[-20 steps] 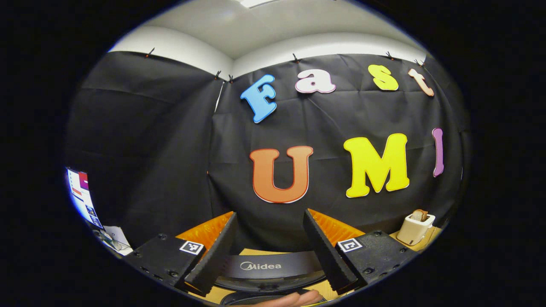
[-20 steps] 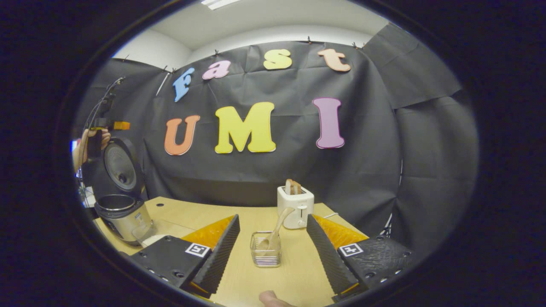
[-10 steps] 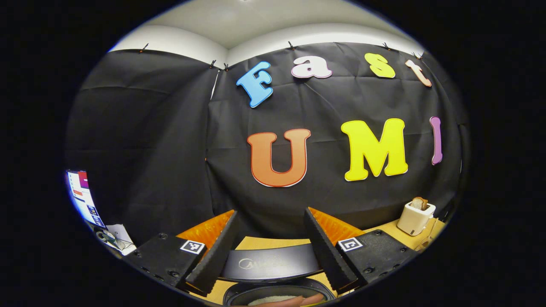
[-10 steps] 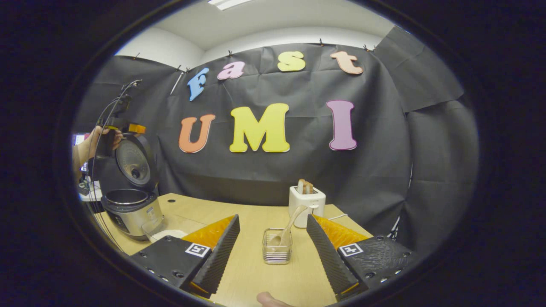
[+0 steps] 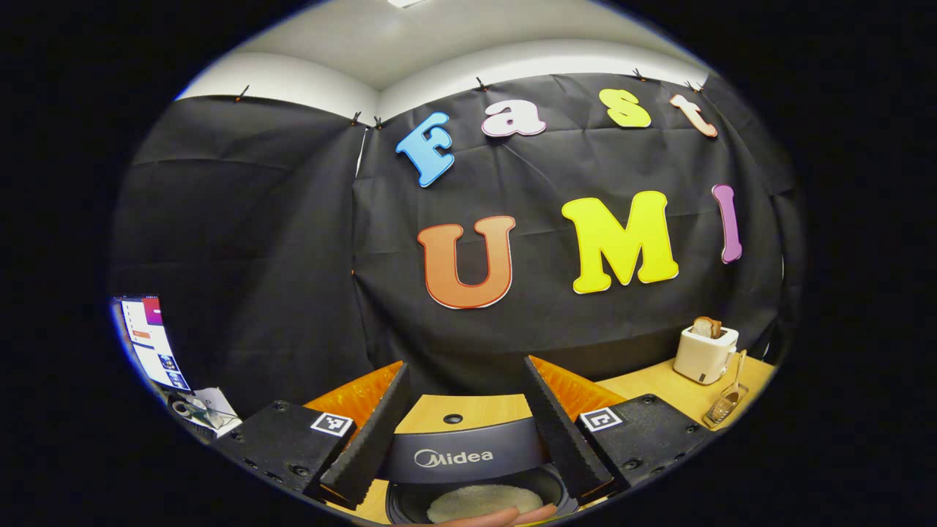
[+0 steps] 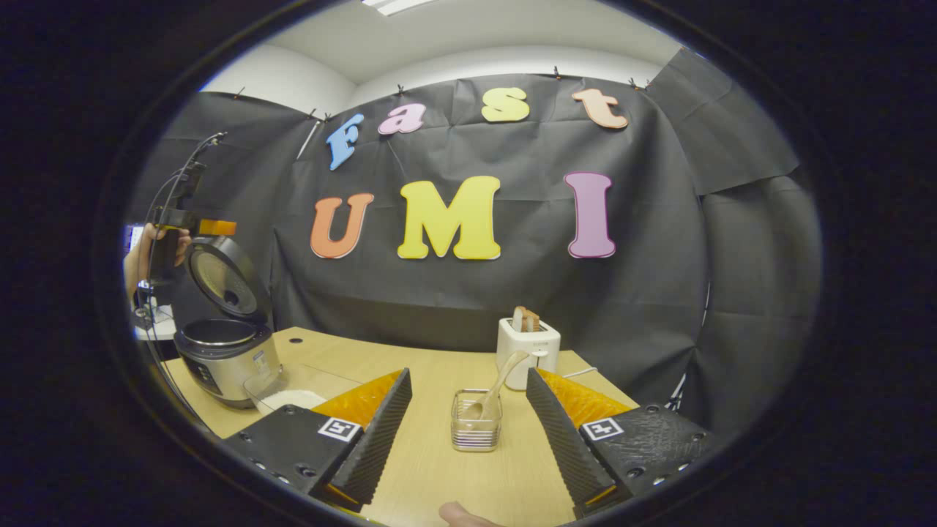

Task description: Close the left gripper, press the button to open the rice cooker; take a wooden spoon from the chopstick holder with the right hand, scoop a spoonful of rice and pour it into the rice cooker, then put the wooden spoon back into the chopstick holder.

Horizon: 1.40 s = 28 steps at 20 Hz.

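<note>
The silver rice cooker (image 6: 223, 359) stands at the table's left with its lid (image 6: 223, 278) raised. My left gripper (image 6: 183, 228), held by a hand, hovers at the lid's top edge. In the left gripper view, the left gripper (image 5: 465, 364) is open, with the lid's logo strip (image 5: 454, 457) between its fingers and a pale grainy patch (image 5: 476, 501) below it. My right gripper (image 6: 468, 373) is open above the table. Ahead of it, between the fingers, the clear chopstick holder (image 6: 476, 423) holds the wooden spoon (image 6: 499, 379), leaning right.
A white toaster (image 6: 528, 351) with bread stands behind the holder. A clear container of white rice (image 6: 293, 395) sits right of the cooker. In the left gripper view a monitor (image 5: 150, 340) is at far left, the toaster (image 5: 704, 355) and holder (image 5: 721, 410) at far right.
The left gripper view has tilted downward, showing more of the lid, the pale patch and the table. The right gripper view has shifted slightly left. Both grippers stay open.
</note>
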Tool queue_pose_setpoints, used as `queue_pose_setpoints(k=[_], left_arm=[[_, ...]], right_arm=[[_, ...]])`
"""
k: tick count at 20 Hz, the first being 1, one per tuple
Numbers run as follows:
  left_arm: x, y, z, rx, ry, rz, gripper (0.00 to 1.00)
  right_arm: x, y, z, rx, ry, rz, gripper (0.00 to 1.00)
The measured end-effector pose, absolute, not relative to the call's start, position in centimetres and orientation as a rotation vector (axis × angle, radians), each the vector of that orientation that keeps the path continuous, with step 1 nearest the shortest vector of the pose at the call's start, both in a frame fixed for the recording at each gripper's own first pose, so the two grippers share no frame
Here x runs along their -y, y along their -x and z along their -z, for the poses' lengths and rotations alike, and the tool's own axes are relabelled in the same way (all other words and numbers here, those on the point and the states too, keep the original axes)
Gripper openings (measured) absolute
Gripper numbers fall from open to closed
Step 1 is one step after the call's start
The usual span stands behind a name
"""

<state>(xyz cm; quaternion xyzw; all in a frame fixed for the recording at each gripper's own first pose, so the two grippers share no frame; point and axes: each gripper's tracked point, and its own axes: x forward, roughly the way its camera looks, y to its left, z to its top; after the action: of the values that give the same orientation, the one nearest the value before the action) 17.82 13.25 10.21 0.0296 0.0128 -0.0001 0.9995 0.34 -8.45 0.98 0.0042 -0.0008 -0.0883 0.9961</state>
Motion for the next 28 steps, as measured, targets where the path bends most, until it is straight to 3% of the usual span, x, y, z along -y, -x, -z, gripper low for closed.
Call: queue_pose_setpoints(k=[18,28], left_arm=[[-11.2,-9.6,-1.5,-0.020,0.013,0.022,0.96],[-10.6,-7.6,3.7,-0.234,0.053,0.018,0.96]], right_arm=[[7.6,-0.7,-1.0,0.022,0.015,0.162,0.94],[7.6,-0.7,-0.9,0.021,0.014,0.163,0.94]])
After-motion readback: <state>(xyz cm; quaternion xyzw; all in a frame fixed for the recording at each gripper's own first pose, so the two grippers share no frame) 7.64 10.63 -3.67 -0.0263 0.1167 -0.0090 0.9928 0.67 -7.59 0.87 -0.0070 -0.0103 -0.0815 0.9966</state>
